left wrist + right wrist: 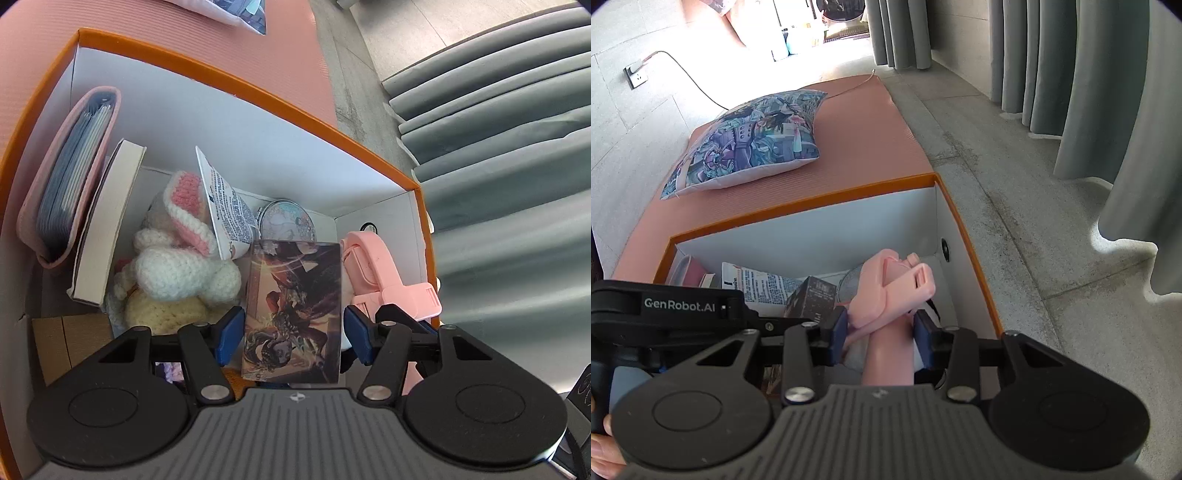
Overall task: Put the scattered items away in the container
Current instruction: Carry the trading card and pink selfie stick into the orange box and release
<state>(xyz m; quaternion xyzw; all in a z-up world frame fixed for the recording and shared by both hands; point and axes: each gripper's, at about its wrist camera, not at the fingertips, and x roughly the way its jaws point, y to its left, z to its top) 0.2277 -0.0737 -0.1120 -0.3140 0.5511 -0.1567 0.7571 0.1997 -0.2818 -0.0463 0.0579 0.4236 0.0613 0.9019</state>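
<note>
Left tool (293, 332) sits over the open box, blue pads (231, 334) apart, with an illustrated card (293, 310) standing upright between them; pads look just at the card's edges, and whether they press on it cannot be told. Right tool (879, 339) has its pads either side of a pink folding gadget's (890, 291) handle, a narrow gap showing at each side, so contact is unclear.

Left wrist view: the orange-rimmed box (236, 83) with white inner walls fills the frame. At 10 o'clock of the card, a crocheted white bunny (177, 258) with pink ears. At 11 o'clock, a printed white pouch (225, 206) leaning on the bunny. At 12 o'clock, a round illustrated tin (286, 221) on the box floor. At 3 o'clock, the pink gadget (373, 266), near the right wall. Far at 9–10 o'clock, a book (107, 225) and a pink card binder (68, 184) stand against the left wall. A brown cardboard piece (70, 343) at 8 o'clock.

Right wrist view: the box sits on a pink mat (857, 147); a printed cushion (750, 140) lies on the mat at 11 o'clock. Grey curtains (1108, 92) at 2 o'clock, a wall socket (637, 75) with cable at 10 o'clock. Fingers of a hand (600, 443) at the lower left edge.
</note>
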